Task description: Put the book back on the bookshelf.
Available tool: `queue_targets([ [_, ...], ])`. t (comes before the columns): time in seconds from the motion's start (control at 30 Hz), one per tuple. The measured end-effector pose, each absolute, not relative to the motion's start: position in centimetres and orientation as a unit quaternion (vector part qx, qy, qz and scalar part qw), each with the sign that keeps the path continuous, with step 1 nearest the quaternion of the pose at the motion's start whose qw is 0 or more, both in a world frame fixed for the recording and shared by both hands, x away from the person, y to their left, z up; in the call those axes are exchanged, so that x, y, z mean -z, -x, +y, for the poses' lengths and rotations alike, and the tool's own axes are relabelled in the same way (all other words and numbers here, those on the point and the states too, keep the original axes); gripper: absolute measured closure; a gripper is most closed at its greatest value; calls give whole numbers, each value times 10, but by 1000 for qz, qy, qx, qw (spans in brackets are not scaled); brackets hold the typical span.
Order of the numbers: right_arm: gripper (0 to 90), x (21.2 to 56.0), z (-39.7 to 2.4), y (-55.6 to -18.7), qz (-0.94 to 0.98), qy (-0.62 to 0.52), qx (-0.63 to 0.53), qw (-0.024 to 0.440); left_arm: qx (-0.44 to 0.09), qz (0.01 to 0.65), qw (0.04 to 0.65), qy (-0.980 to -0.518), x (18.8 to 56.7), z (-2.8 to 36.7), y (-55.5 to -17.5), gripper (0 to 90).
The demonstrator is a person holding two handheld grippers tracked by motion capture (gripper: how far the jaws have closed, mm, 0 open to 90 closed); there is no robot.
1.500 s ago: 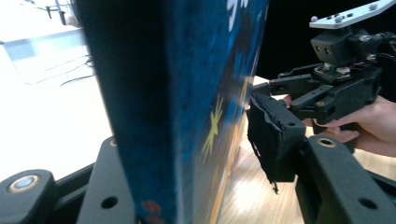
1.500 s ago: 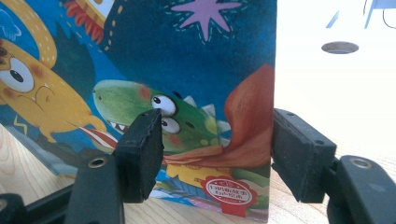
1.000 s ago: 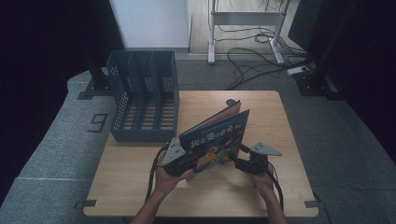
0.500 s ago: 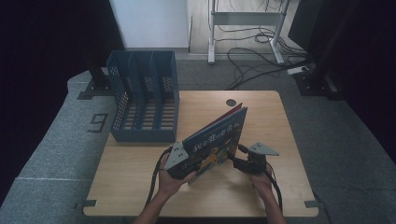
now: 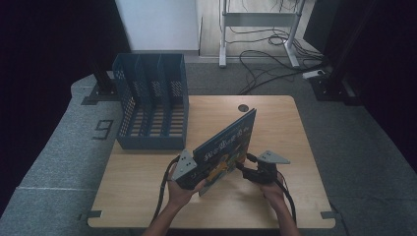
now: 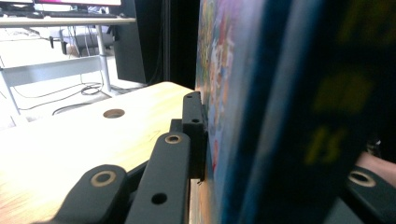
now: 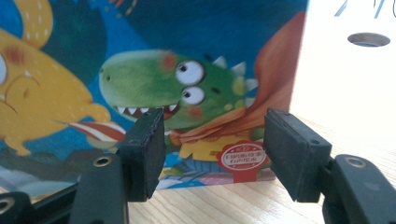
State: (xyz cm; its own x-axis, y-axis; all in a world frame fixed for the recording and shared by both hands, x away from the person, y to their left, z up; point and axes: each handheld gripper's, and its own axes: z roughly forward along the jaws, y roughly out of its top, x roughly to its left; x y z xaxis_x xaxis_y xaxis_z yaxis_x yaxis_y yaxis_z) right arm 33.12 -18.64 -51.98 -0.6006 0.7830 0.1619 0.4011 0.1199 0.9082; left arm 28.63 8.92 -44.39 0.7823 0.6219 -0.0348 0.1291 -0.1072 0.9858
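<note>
From above the table, we see our left gripper clamped on the near lower corner of a blue hardcover picture book with a colourful cartoon cover; its jaws have just been closing, with the book between them. The book stands tilted on its lower edge on the light wooden table, near the front middle, its far corner rising toward a round hole in the tabletop. White lettering runs across the cover, too small for us to read. Our right gripper sits just beside the book's right face, jaws apart. A blue plastic file rack with perforated dividers stands at the table's far left, well apart from the book. A large grey "9" is marked on the grey floor mat beside the table.

Along our left gripper's jaws, the book's spine shows between them, pressed tight; blurred yellow letters on it cannot be read.

Along our right gripper's jaws, both pads stand open, holding nothing, in front of the cover's green dinosaur. A small red seal bears print too fine to read.
</note>
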Motion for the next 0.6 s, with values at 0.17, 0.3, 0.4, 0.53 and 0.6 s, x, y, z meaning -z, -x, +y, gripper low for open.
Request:
queue_targets([
  [0.17, 375, 521, -185, -332, 727, -412, -518, 180, -193, 262, 620, -714, 445, 88, -286, 795],
  [0.3, 376, 520, -190, -332, 721, -423, -519, 179, -191, 271, 616, -714, 448, 84, -289, 741],
  [0.4, 376, 521, -192, -332, 719, -426, -518, 181, -200, 274, 617, -710, 448, 83, -287, 741],
  [0.53, 378, 521, -193, -332, 717, -429, -518, 180, -208, 270, 619, -707, 448, 81, -286, 787],
  [0.6, 378, 520, -194, -331, 719, -429, -517, 181, -217, 268, 616, -708, 448, 81, -285, 806],
])
